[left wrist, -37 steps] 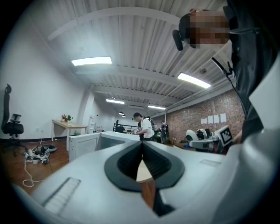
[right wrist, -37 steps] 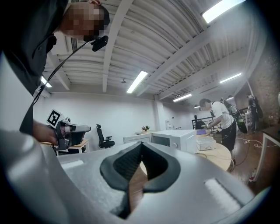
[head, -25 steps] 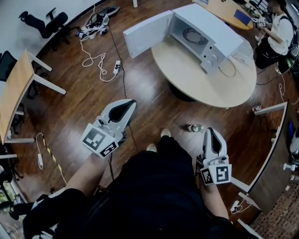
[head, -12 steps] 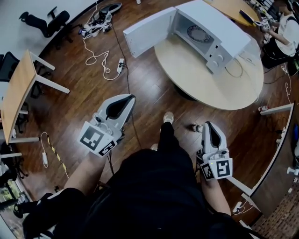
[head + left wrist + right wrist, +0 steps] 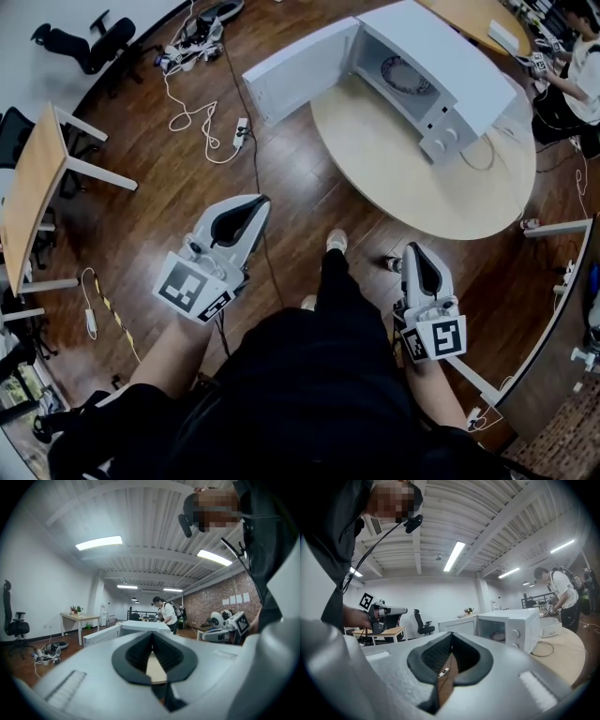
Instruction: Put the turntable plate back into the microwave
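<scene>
Plate [image 5: 408,75] sits inside microwave [image 5: 452,49], door [image 5: 300,70] open. My left gripper [image 5: 257,202] and right gripper [image 5: 416,249]: jaws pressed together, empty.

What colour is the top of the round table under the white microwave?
The round table top is pale beige; the head view shows it best.

Left gripper [image 5: 263,201] and right gripper [image 5: 416,248] held level, jaws together, empty

The roof of the white box-shaped microwave [image 5: 445,47] hid part of the round patterned glass plate [image 5: 408,75] inside. A person in a white top [image 5: 586,82] was cut off at the right edge. A small floor object [image 5: 392,264] was too tiny to tell.
</scene>
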`<state>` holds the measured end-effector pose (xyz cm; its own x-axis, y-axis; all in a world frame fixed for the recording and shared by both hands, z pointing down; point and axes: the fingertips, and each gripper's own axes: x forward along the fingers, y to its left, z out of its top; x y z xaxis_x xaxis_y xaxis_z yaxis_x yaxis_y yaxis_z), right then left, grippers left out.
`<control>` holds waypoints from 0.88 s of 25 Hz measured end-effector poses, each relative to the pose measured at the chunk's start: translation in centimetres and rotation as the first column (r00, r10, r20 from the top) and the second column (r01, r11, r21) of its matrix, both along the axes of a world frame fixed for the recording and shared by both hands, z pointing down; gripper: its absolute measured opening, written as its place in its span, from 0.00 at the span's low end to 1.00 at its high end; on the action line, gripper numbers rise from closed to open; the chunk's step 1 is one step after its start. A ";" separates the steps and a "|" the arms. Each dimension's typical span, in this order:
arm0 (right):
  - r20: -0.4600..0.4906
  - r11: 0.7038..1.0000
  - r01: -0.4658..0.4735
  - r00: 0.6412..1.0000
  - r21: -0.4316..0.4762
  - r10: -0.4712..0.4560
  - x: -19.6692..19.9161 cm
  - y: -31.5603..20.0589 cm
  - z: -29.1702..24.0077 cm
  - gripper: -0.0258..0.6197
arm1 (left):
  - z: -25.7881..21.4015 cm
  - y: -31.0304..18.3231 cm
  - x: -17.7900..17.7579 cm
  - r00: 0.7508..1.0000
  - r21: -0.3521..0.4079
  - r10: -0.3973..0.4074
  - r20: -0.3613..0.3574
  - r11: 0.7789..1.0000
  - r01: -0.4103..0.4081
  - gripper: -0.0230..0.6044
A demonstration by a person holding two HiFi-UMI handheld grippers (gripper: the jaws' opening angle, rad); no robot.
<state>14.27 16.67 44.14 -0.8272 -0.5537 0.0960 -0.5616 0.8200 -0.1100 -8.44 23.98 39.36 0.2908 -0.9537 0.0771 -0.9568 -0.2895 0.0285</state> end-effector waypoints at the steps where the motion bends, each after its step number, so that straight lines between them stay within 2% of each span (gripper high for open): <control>1: -0.008 1.000 0.000 1.000 0.007 0.000 -0.3 -0.6 0.0 0.04 | 0.1 -0.5 -0.2 1.000 -0.001 -0.001 -0.004 1.000 0.001 0.04; 7: -0.033 1.000 0.013 0.999 0.023 -0.012 -2.2 -4.6 -0.5 0.04 | 0.7 -5.2 -2.0 1.000 -0.014 -0.006 -0.026 1.000 0.006 0.04; 13: -0.035 1.000 -0.001 0.999 0.024 0.002 -3.3 -9.9 -1.5 0.04 | -0.3 -10.2 -3.1 0.999 0.011 -0.001 -0.045 1.000 0.001 0.04; 18: -0.046 0.999 0.012 0.999 0.044 -0.010 -4.3 -13.1 -1.6 0.04 | 0.8 -13.8 -4.4 0.995 0.003 -0.012 -0.096 1.000 0.013 0.04; 22: -0.034 1.000 -0.007 0.999 0.006 0.008 -4.3 -15.7 -1.0 0.04 | -0.2 -17.0 -4.0 0.998 -0.005 0.016 -0.060 1.000 -0.017 0.04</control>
<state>10.01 0.96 43.18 -0.8193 -0.5605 0.1207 -0.5711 0.8163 -0.0861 -12.42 7.01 39.12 0.3109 -0.9482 0.0647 -0.9484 -0.3050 0.0869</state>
